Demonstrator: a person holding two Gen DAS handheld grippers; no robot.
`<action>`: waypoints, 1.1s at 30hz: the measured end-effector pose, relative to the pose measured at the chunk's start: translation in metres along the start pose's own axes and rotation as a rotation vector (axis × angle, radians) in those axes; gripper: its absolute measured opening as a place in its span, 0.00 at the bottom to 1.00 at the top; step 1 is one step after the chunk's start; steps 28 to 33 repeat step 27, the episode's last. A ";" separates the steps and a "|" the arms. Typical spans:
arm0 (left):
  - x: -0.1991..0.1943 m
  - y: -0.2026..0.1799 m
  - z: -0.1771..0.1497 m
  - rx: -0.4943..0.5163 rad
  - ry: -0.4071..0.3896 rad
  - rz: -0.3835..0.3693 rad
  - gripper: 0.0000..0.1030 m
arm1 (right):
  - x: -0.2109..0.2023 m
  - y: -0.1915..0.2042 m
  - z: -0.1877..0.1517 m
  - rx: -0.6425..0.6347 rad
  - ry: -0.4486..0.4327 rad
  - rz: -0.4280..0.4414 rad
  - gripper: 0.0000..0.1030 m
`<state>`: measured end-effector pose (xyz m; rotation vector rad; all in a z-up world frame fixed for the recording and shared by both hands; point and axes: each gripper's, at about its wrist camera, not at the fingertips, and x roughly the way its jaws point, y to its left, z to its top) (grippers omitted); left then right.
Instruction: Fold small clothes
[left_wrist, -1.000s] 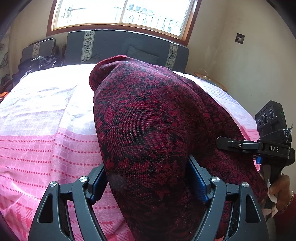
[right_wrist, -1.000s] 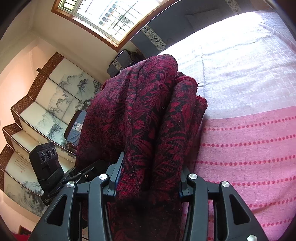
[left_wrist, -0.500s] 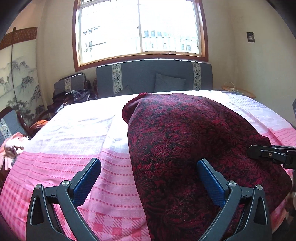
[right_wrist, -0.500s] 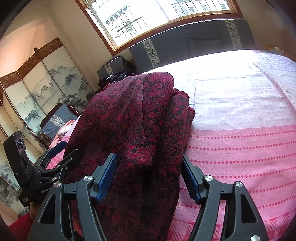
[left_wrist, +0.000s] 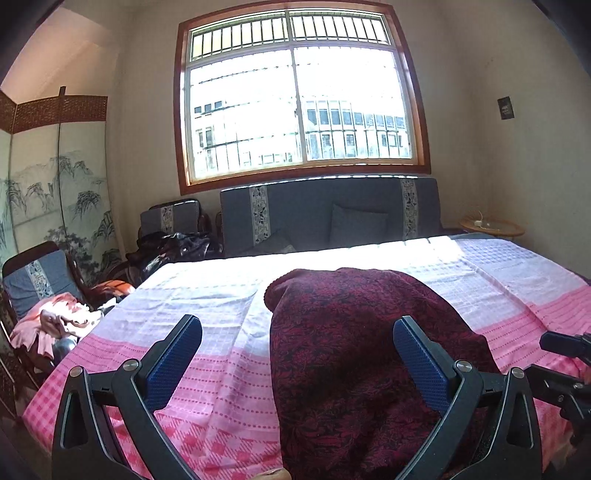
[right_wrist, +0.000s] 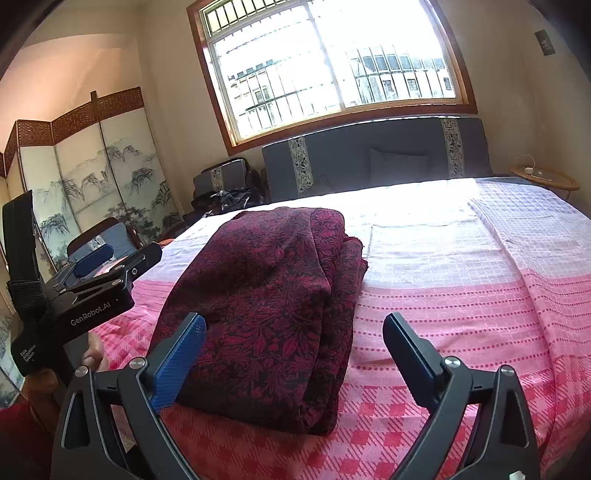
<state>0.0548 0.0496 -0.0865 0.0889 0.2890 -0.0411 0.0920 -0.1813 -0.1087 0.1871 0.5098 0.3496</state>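
Note:
A dark red floral cloth (left_wrist: 354, 354) lies folded in a thick bundle on the pink and white bedspread (left_wrist: 207, 306). In the right wrist view the same cloth (right_wrist: 273, 295) shows its stacked folded edges on the right side. My left gripper (left_wrist: 297, 334) is open and empty, its fingers apart, with the near end of the cloth between and below them. My right gripper (right_wrist: 293, 334) is open and empty just above the cloth's near end. The left gripper's body (right_wrist: 85, 295) appears at the left of the right wrist view.
A grey headboard (left_wrist: 328, 214) stands under a large window. A painted folding screen (left_wrist: 55, 199) and a chair with pink clothes (left_wrist: 55, 321) are at the left. A small round table (left_wrist: 491, 225) is at the far right.
Both grippers let go of the red cloth, opened wide and drew back and up. The cloth now rests flat on the bed.

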 end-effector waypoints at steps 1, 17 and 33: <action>-0.003 -0.001 0.003 0.001 -0.007 -0.013 1.00 | -0.003 -0.001 -0.002 0.003 -0.002 -0.003 0.94; -0.032 -0.028 0.021 0.055 -0.016 -0.076 1.00 | -0.020 -0.008 -0.004 0.019 -0.017 0.002 0.96; -0.029 -0.024 0.021 -0.010 0.042 -0.056 1.00 | -0.028 -0.003 0.000 0.002 -0.028 -0.065 0.97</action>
